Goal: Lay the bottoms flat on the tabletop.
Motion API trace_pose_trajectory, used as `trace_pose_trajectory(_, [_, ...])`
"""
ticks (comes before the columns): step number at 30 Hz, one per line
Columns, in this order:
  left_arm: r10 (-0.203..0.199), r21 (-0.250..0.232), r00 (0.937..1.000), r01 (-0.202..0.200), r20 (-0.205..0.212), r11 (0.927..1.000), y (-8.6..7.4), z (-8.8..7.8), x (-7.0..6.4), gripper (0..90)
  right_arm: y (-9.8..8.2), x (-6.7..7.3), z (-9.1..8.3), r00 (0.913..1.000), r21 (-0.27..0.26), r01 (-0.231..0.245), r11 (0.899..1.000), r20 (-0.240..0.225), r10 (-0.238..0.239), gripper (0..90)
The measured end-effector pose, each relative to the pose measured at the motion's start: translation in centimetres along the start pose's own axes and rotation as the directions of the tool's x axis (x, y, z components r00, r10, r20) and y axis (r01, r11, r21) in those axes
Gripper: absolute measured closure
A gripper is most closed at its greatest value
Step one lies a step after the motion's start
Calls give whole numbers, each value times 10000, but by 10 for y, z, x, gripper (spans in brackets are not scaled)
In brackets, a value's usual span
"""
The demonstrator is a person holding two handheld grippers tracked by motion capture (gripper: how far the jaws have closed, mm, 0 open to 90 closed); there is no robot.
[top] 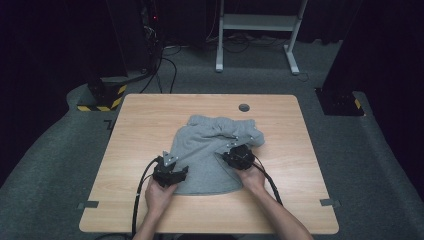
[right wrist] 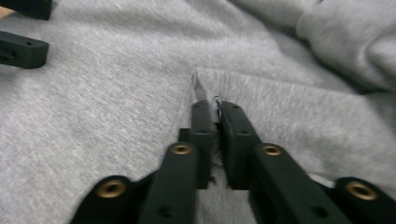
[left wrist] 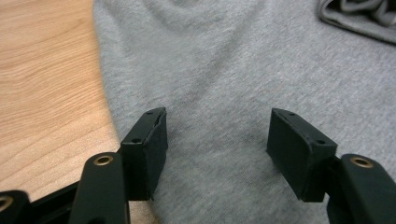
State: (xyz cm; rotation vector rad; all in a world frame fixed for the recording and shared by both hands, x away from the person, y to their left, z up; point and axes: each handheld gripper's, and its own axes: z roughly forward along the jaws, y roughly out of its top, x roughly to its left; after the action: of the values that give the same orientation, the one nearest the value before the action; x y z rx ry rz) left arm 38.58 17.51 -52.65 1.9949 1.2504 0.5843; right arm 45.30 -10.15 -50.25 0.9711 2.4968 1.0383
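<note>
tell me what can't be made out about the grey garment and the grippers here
- High view: both grippers' jaws, left gripper and right gripper, are too small to read.
- Right gripper view: the pinched fold of the grey garment is hidden between the jaws.
- Left gripper view: the garment's far folds are cut off at the top edge.

I'm at a wooden table [top: 150, 115] in what looks like a lab — dark curtains around me, grey carpet [top: 60, 150], cables [top: 167, 67] on the floor, hazard-striped stand bases [top: 102, 97], a white metal frame [top: 257, 30] behind.
</note>
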Motion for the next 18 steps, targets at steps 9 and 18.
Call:
trace_pose_trajectory(9, [-8, -5, 10000, 8, -4, 10000, 0, 0, 0, 379, -4, 1, -28, 9994, -310, 348, 9989, 53, -346, 866])
trace_pose_trajectory(18, [-26, 12, 10000, 26, -17, 10000, 0, 0, 0, 376, -28, -12, -78, 9987, -640, 263, 9976, 451, -234, 865])
